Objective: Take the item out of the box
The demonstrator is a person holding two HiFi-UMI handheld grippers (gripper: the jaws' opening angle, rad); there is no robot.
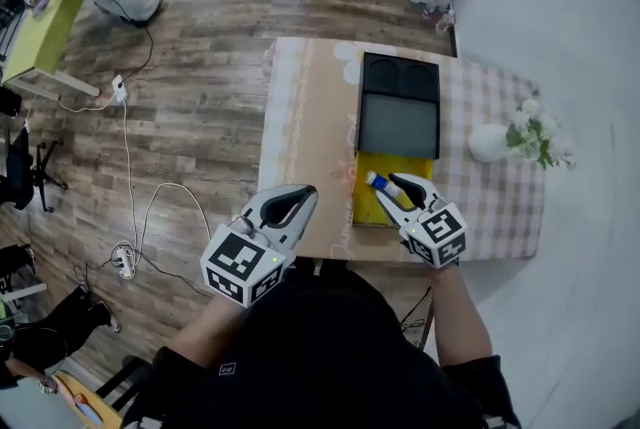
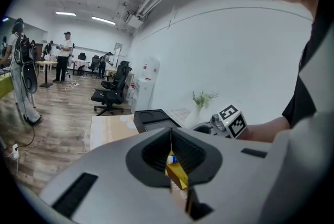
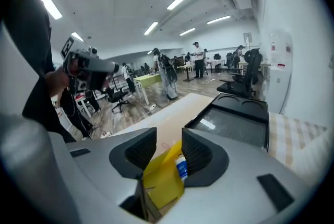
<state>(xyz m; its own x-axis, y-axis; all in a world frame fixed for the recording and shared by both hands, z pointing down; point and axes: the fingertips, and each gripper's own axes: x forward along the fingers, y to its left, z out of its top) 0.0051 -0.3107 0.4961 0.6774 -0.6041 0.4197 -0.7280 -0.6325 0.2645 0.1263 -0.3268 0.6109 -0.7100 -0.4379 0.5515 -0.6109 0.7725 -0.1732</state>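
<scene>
We see both forearms reaching forward from the body at the near edge of the table (image 1: 310,127), each hand holding its tool low and pointed away. The right gripper (image 1: 395,189) is angled up and to the left over the yellow box (image 1: 372,207), which lies at the table's near edge, just in front of the black tray (image 1: 399,107). Its jaws stand apart and grip nothing. Between them we see the box's raised yellow flap and the item, a small white tube with a blue cap (image 3: 181,166), lying at the box's far end close to one jaw. We cannot tell from here whether it touches that pad. The left gripper (image 1: 300,200) is held to the left of the box, over the table's near edge, with its jaws closed together and nothing between them. A white vase of flowers (image 1: 490,142) stands on the checked cloth to the right of the tray, well apart from both tools.
</scene>
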